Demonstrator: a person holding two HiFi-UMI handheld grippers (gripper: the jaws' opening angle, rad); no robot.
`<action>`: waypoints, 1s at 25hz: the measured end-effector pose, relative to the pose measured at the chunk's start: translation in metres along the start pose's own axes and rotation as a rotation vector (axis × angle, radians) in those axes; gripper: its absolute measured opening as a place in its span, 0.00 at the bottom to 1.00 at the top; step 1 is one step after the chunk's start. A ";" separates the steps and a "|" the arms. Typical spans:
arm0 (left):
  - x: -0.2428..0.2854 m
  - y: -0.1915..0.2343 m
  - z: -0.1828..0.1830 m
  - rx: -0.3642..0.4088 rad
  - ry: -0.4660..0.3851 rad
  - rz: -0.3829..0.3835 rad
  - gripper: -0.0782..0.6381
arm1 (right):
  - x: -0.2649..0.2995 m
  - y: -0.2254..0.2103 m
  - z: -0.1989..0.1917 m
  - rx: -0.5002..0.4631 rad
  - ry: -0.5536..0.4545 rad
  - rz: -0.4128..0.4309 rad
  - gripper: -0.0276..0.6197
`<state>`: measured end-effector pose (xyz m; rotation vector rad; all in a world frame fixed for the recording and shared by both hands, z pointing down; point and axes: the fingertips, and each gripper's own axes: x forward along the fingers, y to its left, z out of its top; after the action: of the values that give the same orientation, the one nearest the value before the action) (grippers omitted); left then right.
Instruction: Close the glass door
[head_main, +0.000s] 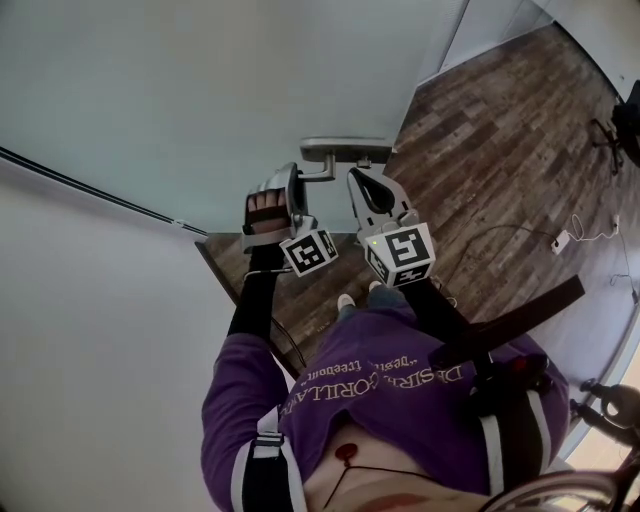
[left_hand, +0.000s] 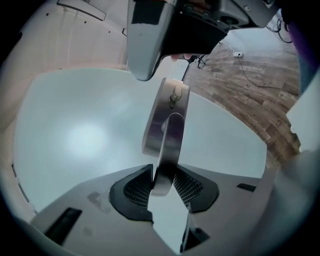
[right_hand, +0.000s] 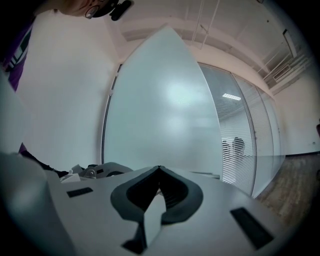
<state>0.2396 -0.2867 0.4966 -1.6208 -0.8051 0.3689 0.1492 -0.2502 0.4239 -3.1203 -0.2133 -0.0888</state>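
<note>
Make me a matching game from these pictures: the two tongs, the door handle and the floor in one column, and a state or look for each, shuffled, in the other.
Column one
1. left tongs
2. right tongs
3. door handle
4. floor

Column two
A. brown wood planks
B. shut, with nothing between them
C. silvery metal, mounted on the frosted glass door
D. closed on the lever of item 3

Pairs: 1-D, 2-B, 3-C, 4-A
</note>
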 end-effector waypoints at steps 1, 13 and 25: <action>0.002 0.000 0.000 0.002 0.003 -0.008 0.28 | 0.000 -0.001 -0.001 -0.001 0.001 -0.002 0.03; 0.019 -0.014 0.003 -0.024 0.087 -0.063 0.28 | -0.002 -0.044 -0.012 0.005 -0.030 0.014 0.03; 0.071 0.003 -0.002 -0.009 0.248 -0.101 0.28 | 0.025 -0.124 -0.003 0.033 -0.036 0.025 0.03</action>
<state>0.2922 -0.2405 0.5079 -1.5902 -0.6967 0.0893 0.1565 -0.1242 0.4291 -3.0931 -0.1741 -0.0281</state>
